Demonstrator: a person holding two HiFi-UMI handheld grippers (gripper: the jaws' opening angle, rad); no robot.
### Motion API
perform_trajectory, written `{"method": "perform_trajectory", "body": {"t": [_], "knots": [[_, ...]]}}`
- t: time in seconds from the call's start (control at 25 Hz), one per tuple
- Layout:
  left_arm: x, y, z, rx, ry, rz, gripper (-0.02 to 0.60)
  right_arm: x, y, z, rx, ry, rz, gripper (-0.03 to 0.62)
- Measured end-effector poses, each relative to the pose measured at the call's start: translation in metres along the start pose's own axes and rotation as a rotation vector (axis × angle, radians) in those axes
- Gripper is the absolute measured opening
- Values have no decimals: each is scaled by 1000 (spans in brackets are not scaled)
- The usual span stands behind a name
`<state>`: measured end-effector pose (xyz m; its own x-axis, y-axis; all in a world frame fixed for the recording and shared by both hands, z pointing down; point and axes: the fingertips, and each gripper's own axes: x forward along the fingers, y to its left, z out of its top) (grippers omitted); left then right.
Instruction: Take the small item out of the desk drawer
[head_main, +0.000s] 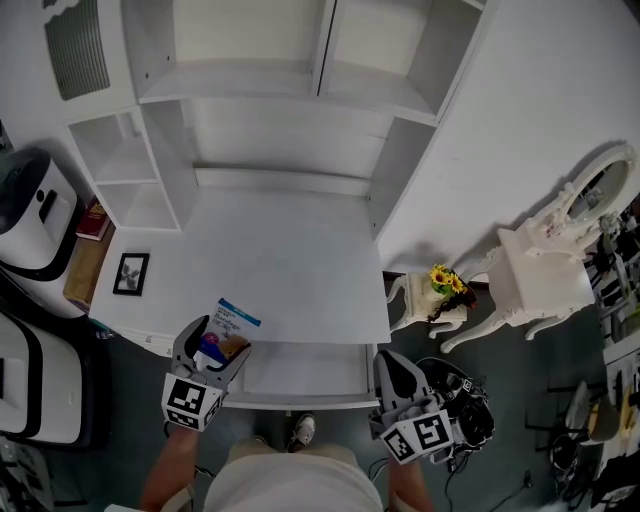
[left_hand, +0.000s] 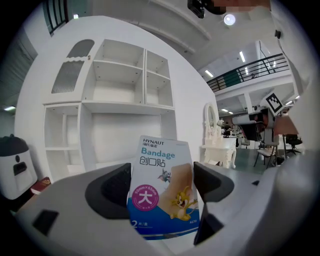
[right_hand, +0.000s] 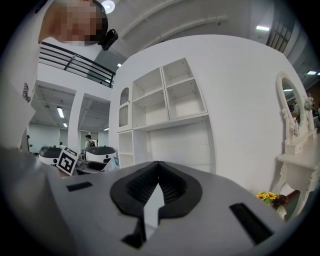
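Head view shows the small blue-and-white cardboard bandage box out of the open white drawer, gripped in the left tool above the white counter's front edge, with the right tool closed and empty, so the removal looks done.

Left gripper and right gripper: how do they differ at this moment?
The left gripper's fingers stand wide, clamping an upright bandage box; the right gripper's fingers are pressed together on nothing. In the head view the left gripper is over the desk's front left edge, the right gripper beside the open drawer's right end. Both carry a marker cube and face the white shelves.
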<state>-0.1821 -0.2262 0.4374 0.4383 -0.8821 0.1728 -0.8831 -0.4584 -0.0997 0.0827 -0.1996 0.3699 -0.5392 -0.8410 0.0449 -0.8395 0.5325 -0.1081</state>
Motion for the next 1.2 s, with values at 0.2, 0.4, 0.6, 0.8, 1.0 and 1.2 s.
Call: {"method": "perform_trajectory", "body": {"t": [0.2, 0.4, 0.6, 0.8, 1.0, 1.2], "knots": [[-11, 6, 18, 2, -35, 27, 397, -2, -7, 7, -5, -8, -15, 9], [-20, 5, 34, 2, -79, 48, 397, -7, -14, 5, -4, -13, -22, 9], [-26, 3, 52, -1, -110, 77, 397, -11, -22, 6, -4, -18, -17, 9], [-29, 4, 60, -4, -123, 103, 397, -9, -30, 9, -8, -18, -15, 9], [-29, 1, 65, -14, -137, 116, 397, -6, -38, 10, -10, -19, -8, 9], [-29, -1, 67, -13, -154, 135, 397, 0, -42, 10, -12, -18, 13, 9]]}}
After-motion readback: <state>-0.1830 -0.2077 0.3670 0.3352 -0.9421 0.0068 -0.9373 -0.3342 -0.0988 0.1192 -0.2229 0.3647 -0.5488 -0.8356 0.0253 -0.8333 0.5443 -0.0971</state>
